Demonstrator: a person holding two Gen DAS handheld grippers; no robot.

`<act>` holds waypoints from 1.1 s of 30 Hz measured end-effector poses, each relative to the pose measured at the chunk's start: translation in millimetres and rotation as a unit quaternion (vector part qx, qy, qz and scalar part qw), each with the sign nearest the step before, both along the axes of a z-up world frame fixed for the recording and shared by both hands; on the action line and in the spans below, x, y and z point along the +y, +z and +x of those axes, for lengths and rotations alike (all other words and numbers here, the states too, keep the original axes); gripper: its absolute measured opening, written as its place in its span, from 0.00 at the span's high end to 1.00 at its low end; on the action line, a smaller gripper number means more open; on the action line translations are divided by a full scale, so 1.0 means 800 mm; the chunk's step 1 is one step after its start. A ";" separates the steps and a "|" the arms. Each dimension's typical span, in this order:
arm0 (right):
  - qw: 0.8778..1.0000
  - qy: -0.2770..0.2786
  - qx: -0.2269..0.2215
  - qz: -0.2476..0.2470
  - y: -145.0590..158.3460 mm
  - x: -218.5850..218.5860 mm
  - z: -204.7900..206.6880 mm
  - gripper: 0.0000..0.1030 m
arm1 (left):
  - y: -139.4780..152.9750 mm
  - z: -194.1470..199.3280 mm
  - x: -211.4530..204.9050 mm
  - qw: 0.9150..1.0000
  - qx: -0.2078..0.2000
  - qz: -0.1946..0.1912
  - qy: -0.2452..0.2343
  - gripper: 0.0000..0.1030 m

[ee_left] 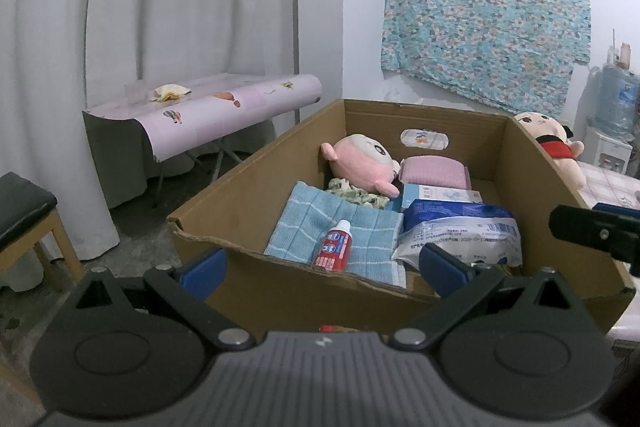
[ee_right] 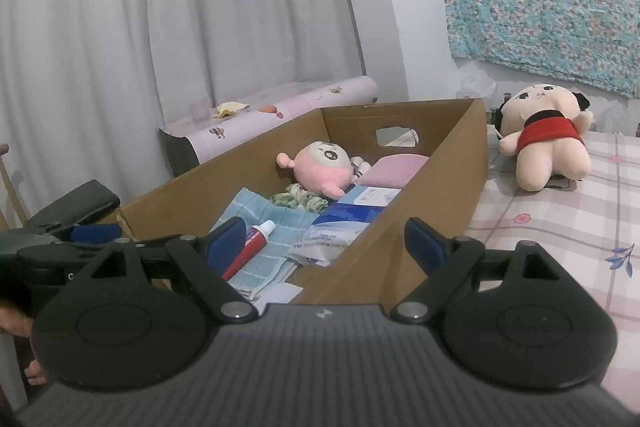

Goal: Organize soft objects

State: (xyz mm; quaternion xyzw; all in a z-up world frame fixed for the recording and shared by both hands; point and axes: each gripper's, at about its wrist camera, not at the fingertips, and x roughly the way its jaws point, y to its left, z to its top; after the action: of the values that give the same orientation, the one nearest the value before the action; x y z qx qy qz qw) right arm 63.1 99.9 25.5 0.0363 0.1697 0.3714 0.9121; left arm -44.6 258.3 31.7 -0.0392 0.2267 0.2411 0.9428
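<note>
Claws both hovering released at the near end of the cardboard box, nothing between the fingers: left claw over the near wall, right claw straddling the box's right wall, half over the table.

Sitting outside the box, on the checked table just beyond its far right corner: red-shirted plush doll, lying face away, apparently the one soft thing not yet put away. Already inside: pink plush, pink sponge-like pad, blue towel, green scrunchie, along with a red toothpaste tube and tissue packs.

Likely next: reaching with the right claw, being the nearer one, past the box corner toward the doll. Worth aiming for the torso at the red shirt, not a limb, squeezing enough to sink into the stuffing without slipping off. Lifting clear of the box wall before swinging inward, then lowering toward the free floor at the far right, beside the pink pad. Keeping the left claw back to avoid crossing paths, and away from the tube resting loose on the towel.
</note>
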 end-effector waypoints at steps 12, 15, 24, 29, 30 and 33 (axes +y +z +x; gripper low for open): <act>1.000 -0.025 0.014 0.001 -0.003 -0.020 -0.004 0.16 | -0.003 -0.001 -0.001 0.999 -0.015 -0.048 0.018 0.00; 0.999 -0.036 0.029 0.025 -0.002 -0.037 -0.004 0.16 | -0.008 -0.006 0.000 0.997 -0.027 -0.066 0.029 0.00; 0.997 -0.040 0.040 0.047 -0.002 -0.051 -0.015 0.16 | 0.001 -0.004 -0.017 0.998 -0.005 -0.025 0.056 0.00; 0.998 -0.041 0.039 0.038 -0.001 -0.045 -0.017 0.16 | 0.003 -0.002 -0.014 0.997 -0.003 -0.040 0.060 0.00; 0.998 -0.042 0.040 0.037 -0.001 -0.045 -0.017 0.16 | 0.003 -0.002 -0.014 0.997 -0.003 -0.040 0.060 0.00; 0.998 -0.041 0.040 0.033 0.000 -0.041 -0.017 0.16 | 0.004 -0.002 -0.014 0.998 0.001 -0.031 0.058 0.00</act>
State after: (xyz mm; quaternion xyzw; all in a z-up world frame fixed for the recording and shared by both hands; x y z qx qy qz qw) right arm 49.1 66.8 25.6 0.0878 0.1917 0.3370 0.9176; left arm -46.2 247.3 34.5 -0.0812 0.2324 0.2886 0.9253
